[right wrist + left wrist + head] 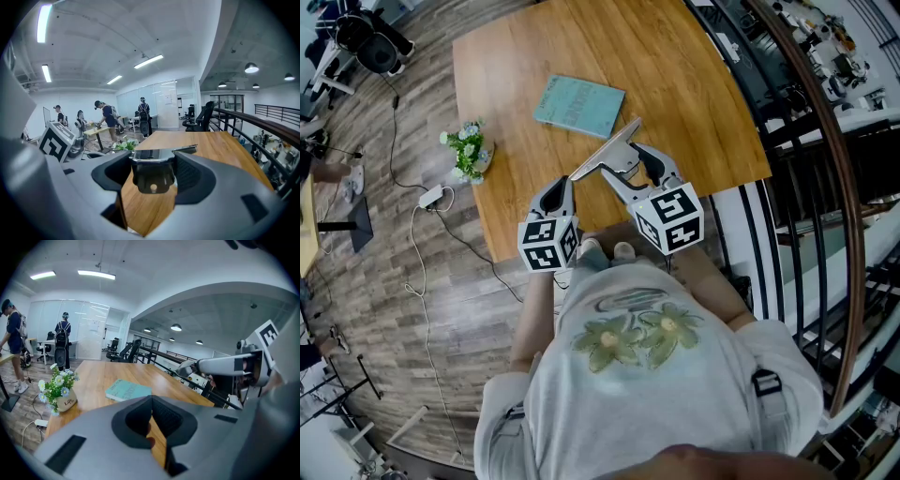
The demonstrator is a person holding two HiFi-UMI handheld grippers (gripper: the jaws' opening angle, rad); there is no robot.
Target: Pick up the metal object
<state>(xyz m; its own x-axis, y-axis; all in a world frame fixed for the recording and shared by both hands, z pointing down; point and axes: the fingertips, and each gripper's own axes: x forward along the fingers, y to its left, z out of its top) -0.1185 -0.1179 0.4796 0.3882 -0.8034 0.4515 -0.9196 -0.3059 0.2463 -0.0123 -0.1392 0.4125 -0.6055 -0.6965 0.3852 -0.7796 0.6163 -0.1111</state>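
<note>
The metal object (606, 148) is a flat shiny strip, lifted above the wooden table (694, 84) near its front edge. My right gripper (624, 169) is shut on it. In the right gripper view the metal object (153, 155) lies crosswise between the jaws, with a dark part hanging below. My left gripper (562, 186) hovers just left of it, jaws shut on nothing. In the left gripper view the closed left gripper (151, 420) points over the table, and the metal object's end (186, 368) shows at the right.
A teal book (578, 105) lies on the table beyond the grippers. A small pot of flowers (470, 152) stands at the table's left edge. A railing (825, 159) runs along the right side. People stand at desks (101, 123) far off.
</note>
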